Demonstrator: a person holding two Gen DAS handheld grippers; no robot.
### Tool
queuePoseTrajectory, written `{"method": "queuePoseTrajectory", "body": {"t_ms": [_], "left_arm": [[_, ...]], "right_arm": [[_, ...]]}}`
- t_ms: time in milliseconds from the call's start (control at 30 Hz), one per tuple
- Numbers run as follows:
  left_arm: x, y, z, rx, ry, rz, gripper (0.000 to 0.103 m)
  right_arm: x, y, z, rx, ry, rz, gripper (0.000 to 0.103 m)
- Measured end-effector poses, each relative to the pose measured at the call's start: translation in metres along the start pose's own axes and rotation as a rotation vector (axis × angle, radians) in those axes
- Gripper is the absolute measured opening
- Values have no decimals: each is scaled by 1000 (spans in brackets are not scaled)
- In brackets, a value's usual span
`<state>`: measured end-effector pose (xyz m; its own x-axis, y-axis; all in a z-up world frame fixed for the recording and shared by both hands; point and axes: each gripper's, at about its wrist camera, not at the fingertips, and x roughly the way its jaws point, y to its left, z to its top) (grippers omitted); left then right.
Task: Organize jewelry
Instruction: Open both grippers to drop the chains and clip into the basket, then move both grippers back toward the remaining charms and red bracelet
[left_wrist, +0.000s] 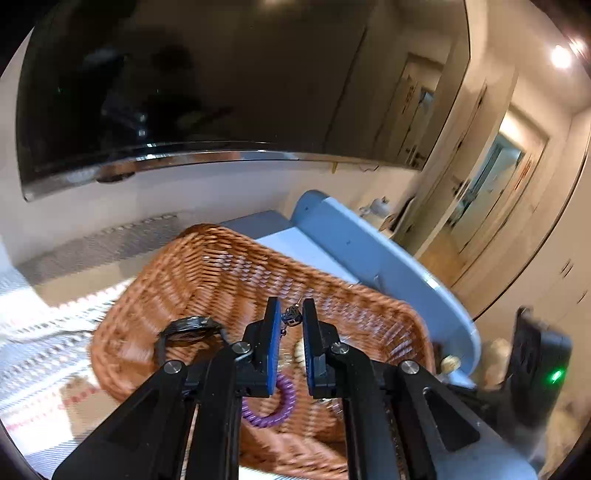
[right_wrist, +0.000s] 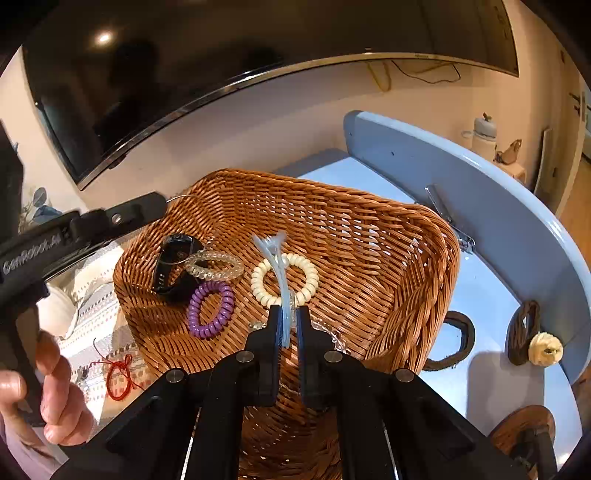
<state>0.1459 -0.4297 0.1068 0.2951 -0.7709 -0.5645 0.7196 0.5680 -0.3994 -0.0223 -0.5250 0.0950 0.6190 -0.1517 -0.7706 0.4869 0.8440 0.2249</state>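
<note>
A brown wicker basket (right_wrist: 369, 258) holds a black wristband (right_wrist: 173, 269), a clear coil hair tie (right_wrist: 214, 265), a purple coil tie (right_wrist: 210, 309), a cream coil tie (right_wrist: 284, 280) and a thin chain (right_wrist: 332, 334). My right gripper (right_wrist: 289, 314) is shut on a translucent plastic hair clip (right_wrist: 275, 258) above the basket floor. My left gripper (left_wrist: 291, 310) hovers over the basket (left_wrist: 221, 280), jaws narrow, with a small dark metal trinket (left_wrist: 293, 316) between its fingertips. It also shows in the right wrist view (right_wrist: 136, 212), at the basket's left rim. The left view is blurred.
The basket sits on a grey-blue table with a raised rim (right_wrist: 517, 229). Beside it lie a nail clipper (right_wrist: 448, 221), a brown band (right_wrist: 460, 341), a dark braided band with a cream bobble (right_wrist: 532, 339) and a red cord (right_wrist: 118, 373) on a patterned cloth. A dark TV (right_wrist: 184, 74) hangs behind.
</note>
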Motion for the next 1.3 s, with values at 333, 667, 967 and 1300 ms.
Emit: {"method": "queuePoseTrajectory", "body": {"t_ms": [333, 667, 967, 1300], "left_arm": [[-9, 4, -1, -31, -25, -17, 71], [-99, 17, -21, -15, -77, 8, 72], [-220, 71, -103, -93, -142, 203, 72], [-253, 166, -233, -360, -42, 407, 70]], "right_arm": [[-1, 4, 1, -9, -10, -2, 22], [-34, 38, -10, -94, -52, 9, 26], [-45, 102, -65, -238, -4, 119, 34], [-13, 143, -120, -359, 96, 156, 38]]}}
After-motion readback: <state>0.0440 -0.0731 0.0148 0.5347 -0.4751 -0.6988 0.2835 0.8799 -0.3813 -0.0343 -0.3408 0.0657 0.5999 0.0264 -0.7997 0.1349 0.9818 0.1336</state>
